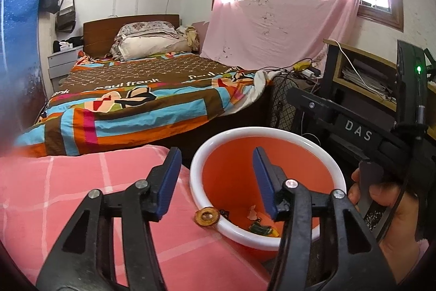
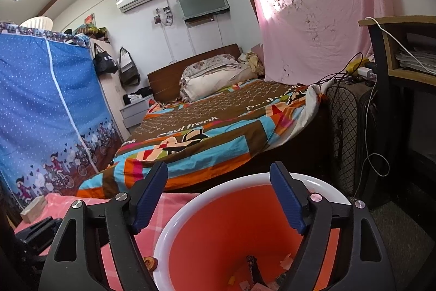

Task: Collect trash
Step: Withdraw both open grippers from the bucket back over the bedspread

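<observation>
An orange bin with a white rim (image 1: 196, 182) stands low in both wrist views, its rim (image 2: 174, 220) close under my grippers. Paper scraps and wrappers (image 1: 259, 225) lie at its bottom (image 2: 256, 272). A brown ring-shaped scrap (image 1: 206, 216) is at the bin's left rim, beside the pink checked cloth; the right wrist view shows it too (image 2: 150, 262). My left gripper (image 1: 216, 154) is open over the rim with nothing between its pads. My right gripper (image 2: 218, 168) is open above the bin's mouth, also holding nothing. A hand (image 1: 381, 198) holds its black body (image 1: 357, 130).
A pink checked cloth (image 1: 68, 195) covers the surface left of the bin. Beyond lies a bed with a colourful cover (image 2: 207, 132). A blue fabric wardrobe (image 2: 46, 100) stands left. A desk (image 2: 395, 51), cables and a mesh fan (image 2: 343, 132) crowd the right.
</observation>
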### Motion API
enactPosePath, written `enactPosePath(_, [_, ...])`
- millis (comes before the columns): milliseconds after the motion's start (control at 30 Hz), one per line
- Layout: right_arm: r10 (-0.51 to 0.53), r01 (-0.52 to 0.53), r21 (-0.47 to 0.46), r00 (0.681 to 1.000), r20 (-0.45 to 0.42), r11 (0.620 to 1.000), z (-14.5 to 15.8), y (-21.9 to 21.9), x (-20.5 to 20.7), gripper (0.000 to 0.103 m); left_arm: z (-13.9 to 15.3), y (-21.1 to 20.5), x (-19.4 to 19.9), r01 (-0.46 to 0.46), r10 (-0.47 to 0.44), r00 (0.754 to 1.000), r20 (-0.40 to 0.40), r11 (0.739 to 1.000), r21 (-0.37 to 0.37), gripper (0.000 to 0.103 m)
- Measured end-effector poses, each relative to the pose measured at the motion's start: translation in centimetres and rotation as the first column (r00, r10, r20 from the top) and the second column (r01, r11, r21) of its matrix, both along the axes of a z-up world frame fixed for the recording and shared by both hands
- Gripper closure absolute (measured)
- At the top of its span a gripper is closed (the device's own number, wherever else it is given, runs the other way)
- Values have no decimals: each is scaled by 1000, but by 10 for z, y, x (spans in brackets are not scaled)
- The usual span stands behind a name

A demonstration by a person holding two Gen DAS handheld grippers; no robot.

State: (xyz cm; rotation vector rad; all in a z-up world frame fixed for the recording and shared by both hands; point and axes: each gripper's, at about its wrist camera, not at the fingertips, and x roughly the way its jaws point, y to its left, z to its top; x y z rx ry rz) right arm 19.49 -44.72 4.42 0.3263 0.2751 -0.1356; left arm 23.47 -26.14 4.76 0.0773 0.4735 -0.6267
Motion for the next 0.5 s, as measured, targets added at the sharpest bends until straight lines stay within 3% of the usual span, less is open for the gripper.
enactPosePath(233, [22,-22,-14,1000,-4,1000,0,7,3,21,6,22,2,-69,70,998,7,997,-27,33])
enactPosePath(500, [27,-26,-40,999,20,999,3,16,0,7,16,52,0,-186,188,981,47,981,-53,4])
